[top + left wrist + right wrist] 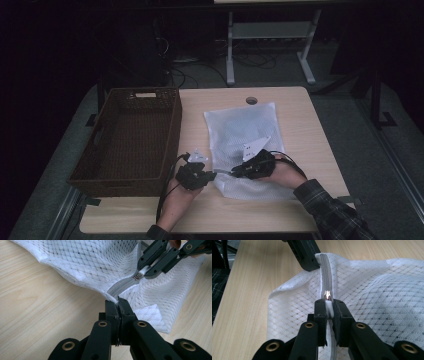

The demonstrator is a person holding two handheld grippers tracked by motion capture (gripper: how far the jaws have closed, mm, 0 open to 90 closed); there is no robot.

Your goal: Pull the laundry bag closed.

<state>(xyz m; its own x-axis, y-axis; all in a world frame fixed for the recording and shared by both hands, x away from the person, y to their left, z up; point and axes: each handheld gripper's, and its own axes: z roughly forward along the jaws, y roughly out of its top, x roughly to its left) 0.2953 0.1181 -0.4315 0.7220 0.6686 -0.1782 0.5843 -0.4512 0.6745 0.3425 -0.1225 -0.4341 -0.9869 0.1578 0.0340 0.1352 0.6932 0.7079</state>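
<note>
Nearest the person, a bare strip of the light wooden worktop (280, 220) is running between its front edge and the white mesh laundry bag (245, 130), which is lying flat right of centre on the worktop. The bag's near edge is sitting close to the front edge, with open wood to its right.

At the bag's near left corner, the left hand-held gripper (209, 176) is pinching the fabric right at the end of the grey zipper (325, 277), its jaws pressed together on the mesh edge. Just right of it, the right hand-held gripper (235, 172) is clamping the white pull tab (329, 310) of the zipper's small metal slider (327, 295), jaws narrow around the tab. The zipper is looking closed between the two hand-held grippers, and the mesh is bunching up slightly around it.

Left of the bag, a dark brown wicker basket (100, 165) is standing along the worktop's left side, its rim just beside the left hand-held gripper. Beyond the bag, a round cable hole (251, 100) is sitting near the worktop's far edge.
</note>
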